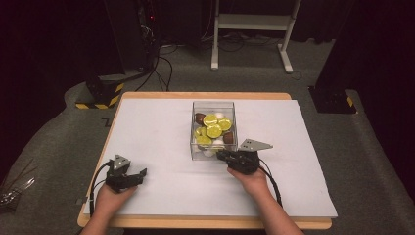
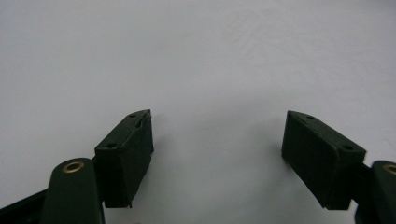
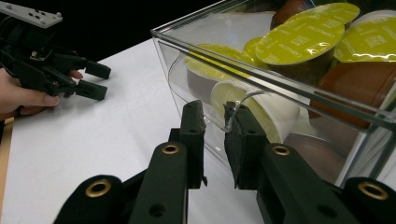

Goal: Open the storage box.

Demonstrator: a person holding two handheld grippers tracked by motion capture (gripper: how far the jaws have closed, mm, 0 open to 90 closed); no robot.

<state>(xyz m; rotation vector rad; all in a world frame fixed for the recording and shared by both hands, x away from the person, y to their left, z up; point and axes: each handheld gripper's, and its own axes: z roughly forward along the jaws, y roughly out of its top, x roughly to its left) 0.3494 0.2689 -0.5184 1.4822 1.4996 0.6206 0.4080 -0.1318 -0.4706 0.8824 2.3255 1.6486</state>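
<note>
While the left hand-held gripper (image 1: 128,177) rests on the white sheet covering the table (image 1: 161,142), its jaws spread wide with nothing between them, the right hand-held gripper (image 3: 215,126) is at the near wall of the clear, square plastic box (image 1: 213,128). In the right gripper view its two black jaws stand close together, with the curved finger cut-out in the box's wall just ahead of the gap and against the tip of one jaw. Whether the pads already press on the plastic I cannot tell; the narrow gap looks bare.

The box sits near the middle of the table, well apart from the left hand-held gripper, and is filled with round coffee capsules: yellow-green foil lids (image 3: 299,35) on top, brown (image 3: 359,86) and white (image 3: 261,105) ones beneath and beside them.

As I judge it, the work is at an early stage. The reach to the box is done, and a grip on its wall is at most barely begun. The box stands flat, every capsule is inside, and none lies on the sheet. Pulling, lifting or emptying the box is all left to do.
</note>
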